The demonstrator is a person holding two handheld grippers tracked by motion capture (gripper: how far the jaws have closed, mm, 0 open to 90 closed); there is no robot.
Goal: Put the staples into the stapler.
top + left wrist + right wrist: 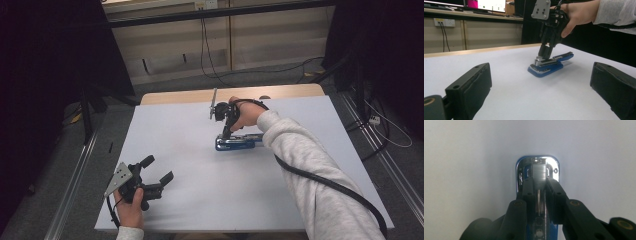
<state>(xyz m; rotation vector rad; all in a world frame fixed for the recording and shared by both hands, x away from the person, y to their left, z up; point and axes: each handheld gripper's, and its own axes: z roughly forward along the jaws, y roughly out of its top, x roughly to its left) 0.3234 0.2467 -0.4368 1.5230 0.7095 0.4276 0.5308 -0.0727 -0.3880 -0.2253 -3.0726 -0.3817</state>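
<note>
Lying flat on the white table, a little right of its middle, a blue stapler with a shiny metal nose has the right gripper come straight down onto it. In the right gripper view the two black jaws stand close together on either side of the stapler's silver top arm, pinching it near the front end, with the blue base showing beyond them. The left gripper view shows the stapler from the side, its top arm lifted slightly off the base. The left gripper sits well apart near the table's front left corner, jaws spread wide and holding nothing.
</note>
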